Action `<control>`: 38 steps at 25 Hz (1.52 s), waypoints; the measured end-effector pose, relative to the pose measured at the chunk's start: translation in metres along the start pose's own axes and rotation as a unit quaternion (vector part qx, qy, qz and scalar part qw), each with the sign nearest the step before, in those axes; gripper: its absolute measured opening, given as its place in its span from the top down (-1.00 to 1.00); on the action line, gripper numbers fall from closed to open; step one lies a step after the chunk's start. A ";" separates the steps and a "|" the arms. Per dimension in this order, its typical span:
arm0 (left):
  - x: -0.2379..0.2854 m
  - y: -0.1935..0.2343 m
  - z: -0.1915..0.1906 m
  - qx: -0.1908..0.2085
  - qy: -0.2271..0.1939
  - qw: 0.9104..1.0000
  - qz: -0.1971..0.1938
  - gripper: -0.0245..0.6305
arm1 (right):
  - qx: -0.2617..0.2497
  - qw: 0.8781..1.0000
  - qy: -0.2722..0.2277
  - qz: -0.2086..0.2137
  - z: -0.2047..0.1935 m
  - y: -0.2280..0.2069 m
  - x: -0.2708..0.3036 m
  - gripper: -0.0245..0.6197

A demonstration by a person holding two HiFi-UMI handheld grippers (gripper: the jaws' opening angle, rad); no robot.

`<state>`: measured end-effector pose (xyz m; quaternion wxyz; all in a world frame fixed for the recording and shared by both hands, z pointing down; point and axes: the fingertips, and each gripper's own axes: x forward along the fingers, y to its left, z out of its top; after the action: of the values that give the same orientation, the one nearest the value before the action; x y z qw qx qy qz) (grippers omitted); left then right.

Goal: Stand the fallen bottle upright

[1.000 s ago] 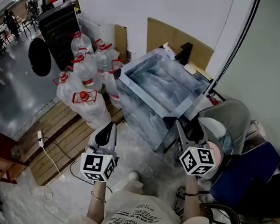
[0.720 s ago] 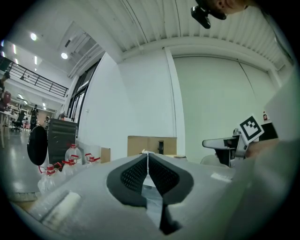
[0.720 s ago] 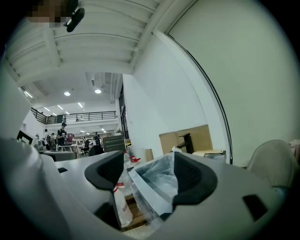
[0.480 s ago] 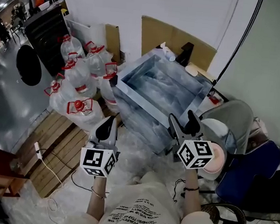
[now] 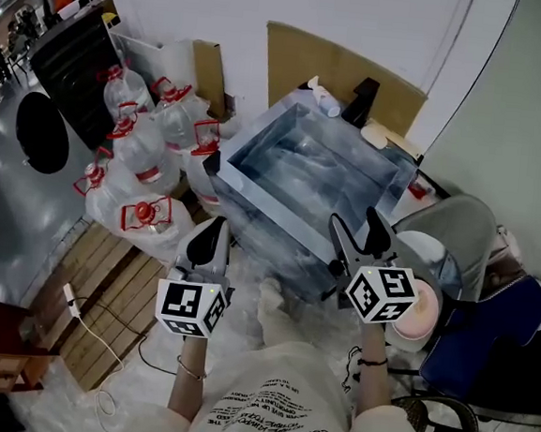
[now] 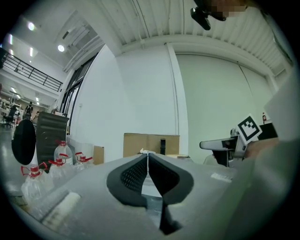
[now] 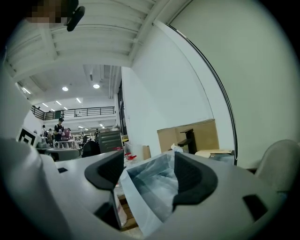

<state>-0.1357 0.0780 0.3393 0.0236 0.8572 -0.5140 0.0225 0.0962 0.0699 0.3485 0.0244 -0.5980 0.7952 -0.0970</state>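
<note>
The left gripper (image 5: 215, 226) and the right gripper (image 5: 356, 229) are pale grey with black pads (image 6: 133, 176) – the left one's pads finely dotted – and each carries a cube of black-and-white squares. The water jugs (image 5: 135, 151) are clear with red caps. The tank (image 5: 270, 222) is steel grey-blue, lined with cloudy film. Behind it leans brown cardboard (image 5: 303, 53); the cabinet (image 5: 73, 47) is black. The pallet (image 5: 113, 291) is tan wood, the chair (image 5: 487, 323) deep blue. The shirt (image 5: 272, 408) is white with dark lettering.
</note>
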 end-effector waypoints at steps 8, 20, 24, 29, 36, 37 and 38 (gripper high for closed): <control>0.084 0.042 0.007 0.001 0.010 1.000 -0.013 0.84 | 0.004 1.000 -0.005 -0.011 0.016 -0.022 0.079 -0.09; 0.207 0.070 0.008 -0.010 0.033 0.998 -0.055 0.84 | 0.008 1.000 0.020 -0.015 0.023 -0.052 0.190 -0.09; 0.233 0.077 0.006 -0.014 0.037 0.997 -0.063 0.84 | 0.002 1.000 0.028 -0.012 0.023 -0.056 0.216 -0.09; 0.257 0.079 0.004 -0.018 0.041 0.996 -0.072 0.84 | -0.005 0.999 0.038 -0.012 0.023 -0.060 0.241 -0.09; 0.284 0.075 0.008 -0.014 0.045 0.995 -0.093 0.84 | -0.008 0.999 0.052 -0.015 0.023 -0.064 0.266 -0.09; 0.287 0.074 0.008 -0.013 0.046 0.994 -0.097 0.84 | -0.008 0.998 0.054 -0.014 0.022 -0.063 0.269 -0.09; 0.291 0.073 0.007 -0.014 0.047 0.994 -0.102 0.84 | -0.010 0.998 0.058 -0.014 0.021 -0.063 0.272 -0.09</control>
<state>-0.0631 -0.2128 0.3515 0.0620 0.9026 -0.4227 0.0533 0.0818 -0.2093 0.3602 -0.0290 -0.6025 0.7879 -0.1238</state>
